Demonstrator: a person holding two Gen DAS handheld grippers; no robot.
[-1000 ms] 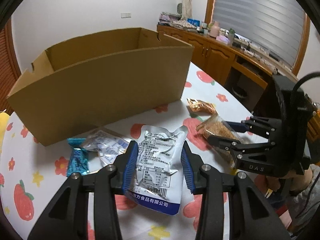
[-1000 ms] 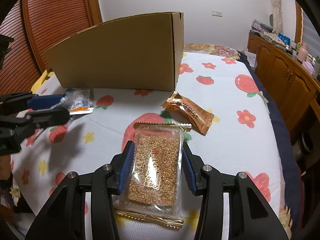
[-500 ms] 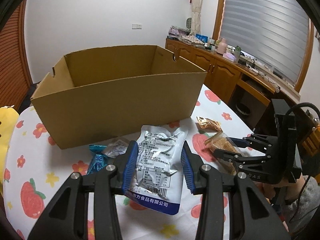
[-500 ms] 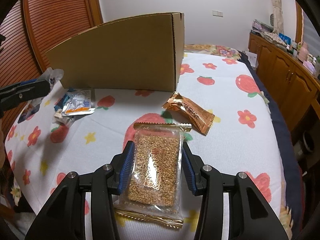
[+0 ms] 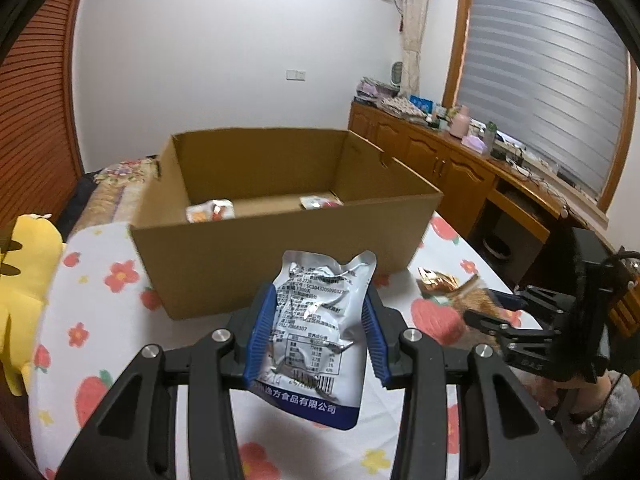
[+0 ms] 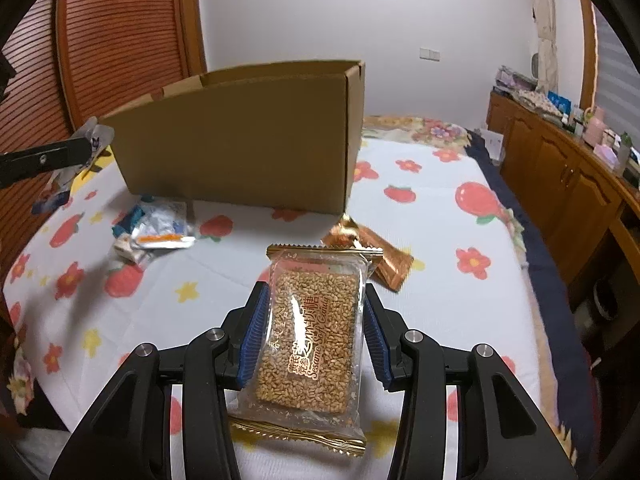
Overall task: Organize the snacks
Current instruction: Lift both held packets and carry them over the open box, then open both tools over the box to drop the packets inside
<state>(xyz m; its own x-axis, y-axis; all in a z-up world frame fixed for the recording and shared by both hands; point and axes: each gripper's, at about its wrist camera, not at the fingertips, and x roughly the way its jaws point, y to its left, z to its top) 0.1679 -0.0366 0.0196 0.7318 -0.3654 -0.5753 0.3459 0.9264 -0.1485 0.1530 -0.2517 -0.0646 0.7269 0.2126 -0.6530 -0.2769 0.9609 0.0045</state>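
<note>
My left gripper (image 5: 316, 334) is shut on a silver and blue snack pouch (image 5: 320, 332) and holds it high in front of the open cardboard box (image 5: 280, 248). Two snack packs (image 5: 210, 210) lie inside the box. My right gripper (image 6: 312, 344) is shut on a clear sesame candy pack (image 6: 310, 336), lifted just above the table; it also shows in the left wrist view (image 5: 520, 320). An orange foil snack (image 6: 372, 252) lies on the tablecloth beyond it. A small pile of silver and blue packets (image 6: 154, 228) lies by the box's front wall (image 6: 240, 152).
The table has a white cloth with red fruit and flowers (image 6: 440, 216). A yellow plush toy (image 5: 20, 276) sits at the left edge. Wooden cabinets (image 5: 460, 176) with clutter line the right wall. A slatted wooden door (image 6: 120, 40) stands behind the box.
My left gripper has risen with the silver pouch, so the box's inside now shows. My right gripper has lifted the sesame pack slightly.
</note>
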